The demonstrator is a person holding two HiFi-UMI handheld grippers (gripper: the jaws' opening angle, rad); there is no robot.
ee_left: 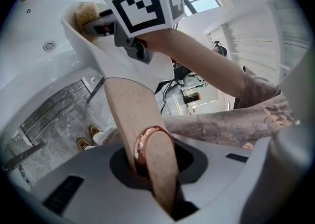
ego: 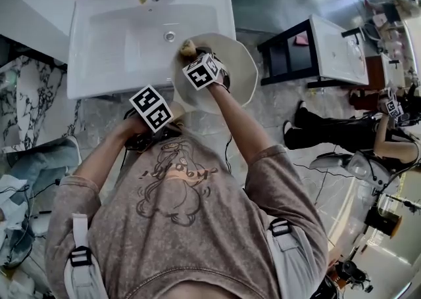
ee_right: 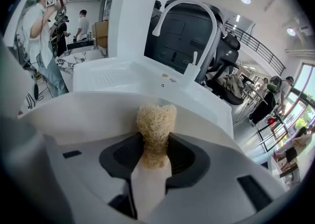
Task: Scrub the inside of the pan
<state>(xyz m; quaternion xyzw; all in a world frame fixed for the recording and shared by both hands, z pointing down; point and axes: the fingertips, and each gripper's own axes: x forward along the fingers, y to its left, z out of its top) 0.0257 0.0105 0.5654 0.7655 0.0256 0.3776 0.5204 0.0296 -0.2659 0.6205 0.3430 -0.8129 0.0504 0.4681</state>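
Right, the main risk is torque at the left claw (ee_left: pixel 152 164). It's clamped on the very end of the pan's wooden handle (ee_left: pixel 129 112), just by the copper ring (ee_left: pixel 147 145). As far as I can see, that's the only support the cream pan (ego: pixel 240 71) has. The pan hangs in the air with its far side over the corner of the white sink (ego: pixel 112 35) and the rest over the floor. Scrub load lands at the far wall, well out from the grip, so a hard push could swing the pan or twist the handle in the jaws. If it slips, it drops on the sink edge or the floor.

Second risk: the loofah scrubber (ee_right: pixel 156 122) is soft and sticks out past the right claw (ee_right: pixel 155 156). Press too hard and it folds, and the claw's tips scrape the pan's inside — or the scrubber squeezes out of the grip.

Claw state:
- Left: closed tight on the handle, touching nothing else.
- Right: nearly closed, jaws pinching the scrubber's lower half. The scrubber's free end sits up against the pan's inner wall near the rim — contact looks likely, can't confirm.
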